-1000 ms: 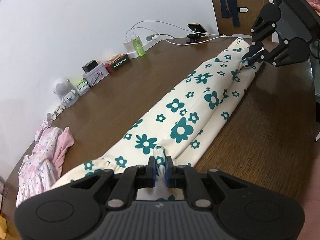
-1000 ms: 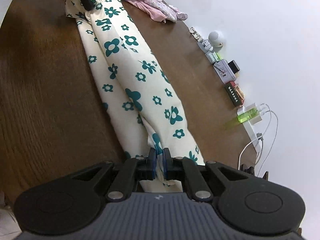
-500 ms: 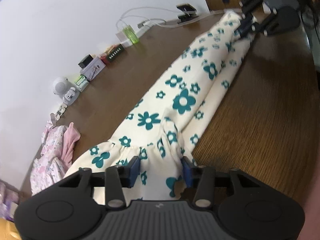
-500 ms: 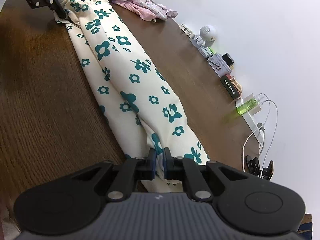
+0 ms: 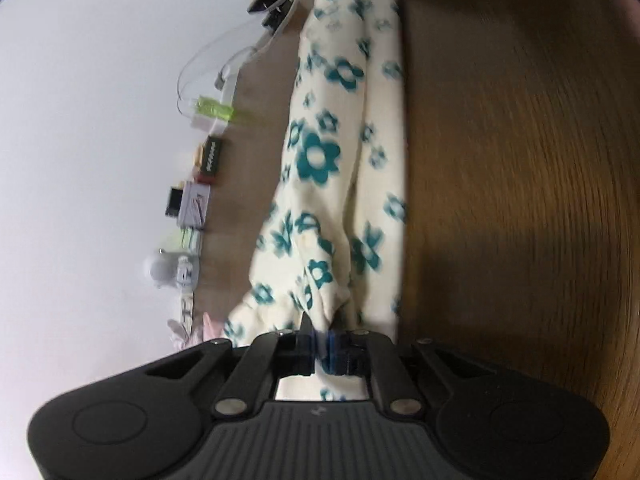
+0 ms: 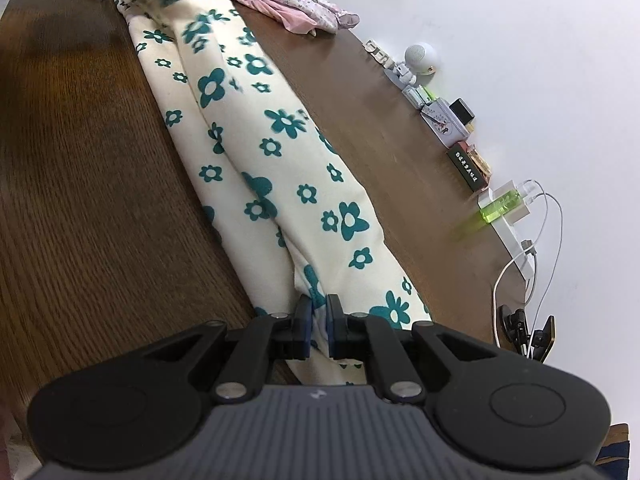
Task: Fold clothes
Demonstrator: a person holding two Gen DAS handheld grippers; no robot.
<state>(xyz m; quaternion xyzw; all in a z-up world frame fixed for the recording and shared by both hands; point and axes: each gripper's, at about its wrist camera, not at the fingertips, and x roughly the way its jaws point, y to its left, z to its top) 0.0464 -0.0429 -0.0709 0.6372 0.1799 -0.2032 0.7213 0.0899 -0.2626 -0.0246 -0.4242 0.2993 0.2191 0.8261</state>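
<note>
Wooden table, floral garment lengthwise.

Cream garment with teal flowers on brown wooden table.

My left gripper pinches the flowery cloth.

I see its two black fingers closed tight on a bunched bit of the cream cloth with teal flowers. The cloth lies long and folded on the brown wooden table, running away from me. The picture is tipped sideways and a bit blurry. Along the white wall sit small things: a green bottle, little boxes, white cables and, I think, a small white toy.
</note>
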